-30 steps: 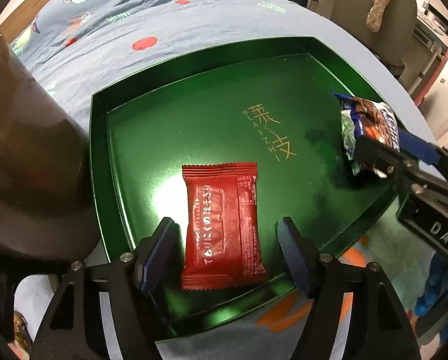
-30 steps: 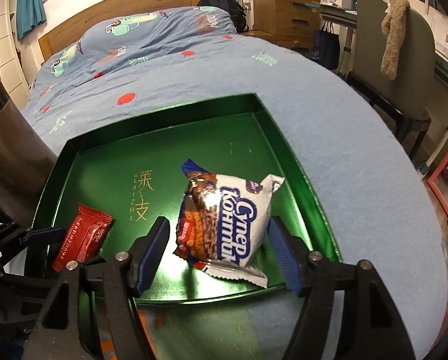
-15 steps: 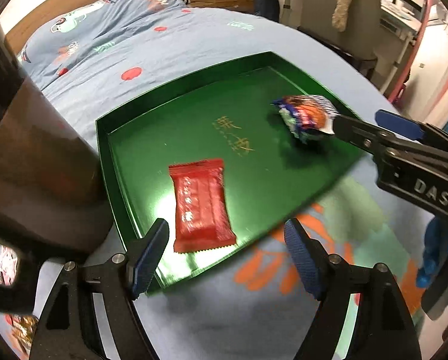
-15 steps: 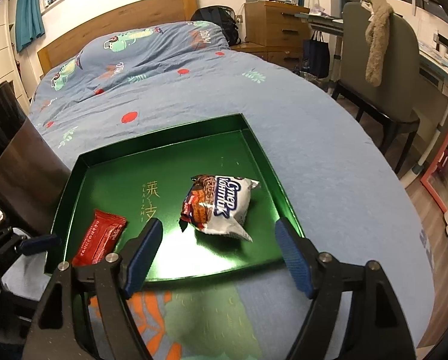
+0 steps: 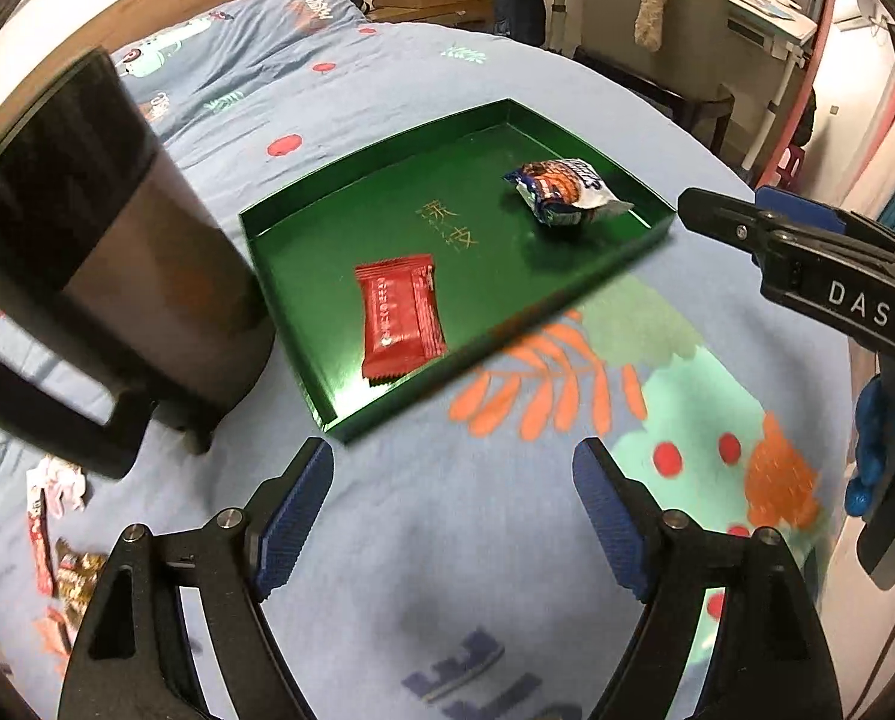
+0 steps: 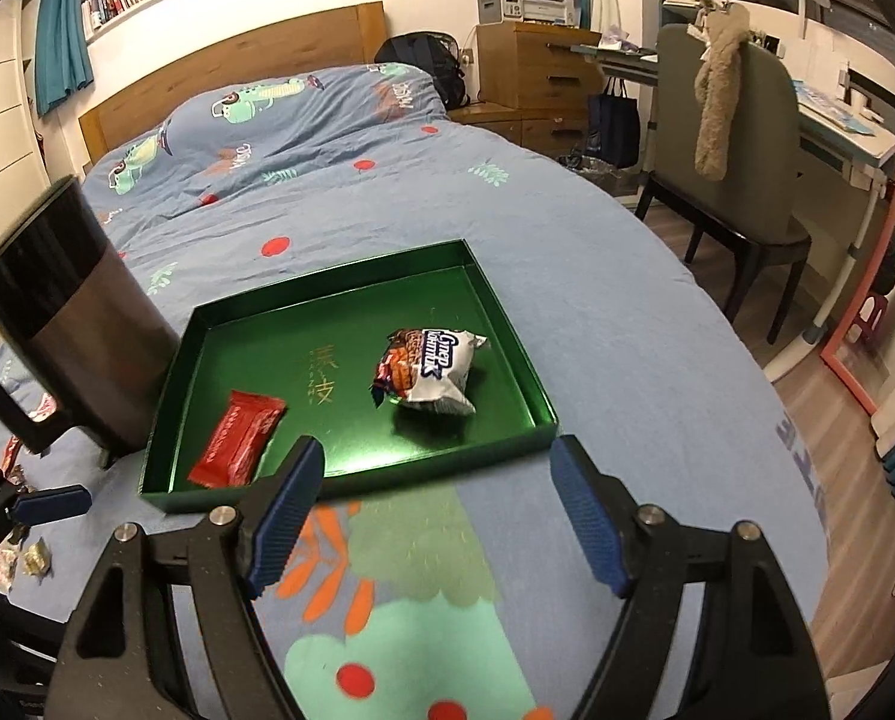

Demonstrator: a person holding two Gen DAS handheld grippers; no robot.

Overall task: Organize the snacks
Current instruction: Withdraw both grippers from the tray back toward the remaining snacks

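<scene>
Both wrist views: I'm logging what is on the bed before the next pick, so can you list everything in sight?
green tray: one, green, on the blue bedspread, gold characters on its floor
red snack pack: one, red, flat in the tray's near left part
white and blue snack bag: one, white, blue and brown, in the tray's right part
kettle: one, black and steel, on the bed touching the tray's left side
loose snacks: several, red and gold, on the bed beside the kettle
bedspread: one, blue, patterned
chair: one, grey, beside the bed
left gripper: fingers blue, open, empty
right gripper: fingers blue, open, empty
</scene>
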